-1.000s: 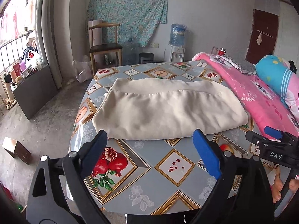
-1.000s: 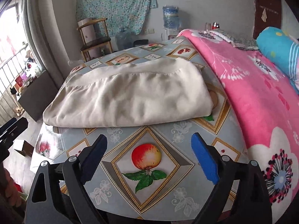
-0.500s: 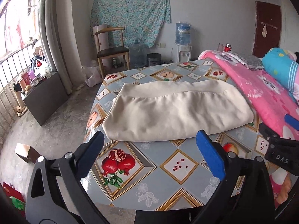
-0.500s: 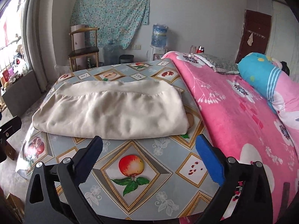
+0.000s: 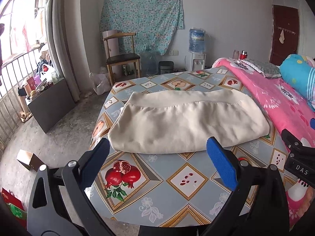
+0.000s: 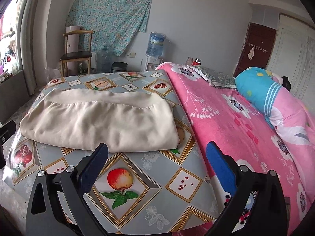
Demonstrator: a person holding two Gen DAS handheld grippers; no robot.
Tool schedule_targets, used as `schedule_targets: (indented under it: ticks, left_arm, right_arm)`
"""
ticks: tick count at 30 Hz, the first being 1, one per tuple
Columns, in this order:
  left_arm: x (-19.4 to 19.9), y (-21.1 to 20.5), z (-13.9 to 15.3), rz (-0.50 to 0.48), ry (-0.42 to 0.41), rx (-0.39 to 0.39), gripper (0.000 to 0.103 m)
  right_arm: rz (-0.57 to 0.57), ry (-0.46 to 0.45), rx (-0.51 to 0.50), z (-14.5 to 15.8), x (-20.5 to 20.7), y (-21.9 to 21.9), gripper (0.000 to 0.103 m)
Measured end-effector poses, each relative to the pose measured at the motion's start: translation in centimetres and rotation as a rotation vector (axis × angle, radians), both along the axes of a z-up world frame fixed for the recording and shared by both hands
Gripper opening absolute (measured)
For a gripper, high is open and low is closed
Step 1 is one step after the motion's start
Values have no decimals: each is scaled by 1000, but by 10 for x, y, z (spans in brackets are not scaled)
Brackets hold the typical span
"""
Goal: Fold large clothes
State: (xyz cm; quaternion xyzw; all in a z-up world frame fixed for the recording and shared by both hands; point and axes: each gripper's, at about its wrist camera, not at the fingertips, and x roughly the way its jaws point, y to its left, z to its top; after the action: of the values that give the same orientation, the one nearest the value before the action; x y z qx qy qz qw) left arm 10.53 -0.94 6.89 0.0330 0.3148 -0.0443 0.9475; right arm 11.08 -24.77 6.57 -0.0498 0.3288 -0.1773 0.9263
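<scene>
- Left wrist view: my left gripper [image 5: 157, 157] hangs spread and empty, near the folded cream garment [image 5: 187, 125] lying on the desk [image 5: 157, 192].
- My right gripper [image 6: 157, 157] is spread too, holding nothing.

The folded garment [image 5: 187, 125] lies mid-frame on the table [image 5: 177, 194]; the bed [image 5: 285, 106] lies right, the chair [image 5: 122, 59] behind at upper left.
</scene>
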Motion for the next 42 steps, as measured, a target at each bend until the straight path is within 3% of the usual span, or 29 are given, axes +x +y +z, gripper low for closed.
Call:
schedule_targets:
  ticks: [4, 11, 15, 27, 42]
  left_arm:
    - [4, -3, -5, 19, 29, 3, 95]
    - [8, 0, -13, 2, 52, -60, 95]
    - [13, -6, -15, 22, 54, 3, 95]
    - [20, -26, -26, 24, 74, 68, 95]
    - [32, -23, -39, 77, 191, -19, 95]
  right_arm:
    - [38, 9, 55, -5, 2, 0, 97]
    - [68, 32, 153, -15, 5, -4, 97]
    - [63, 30, 160, -16, 7, -5, 97]
    - [80, 72, 206, -28, 13, -11, 97]
    - [97, 123, 248, -41, 24, -18, 97]
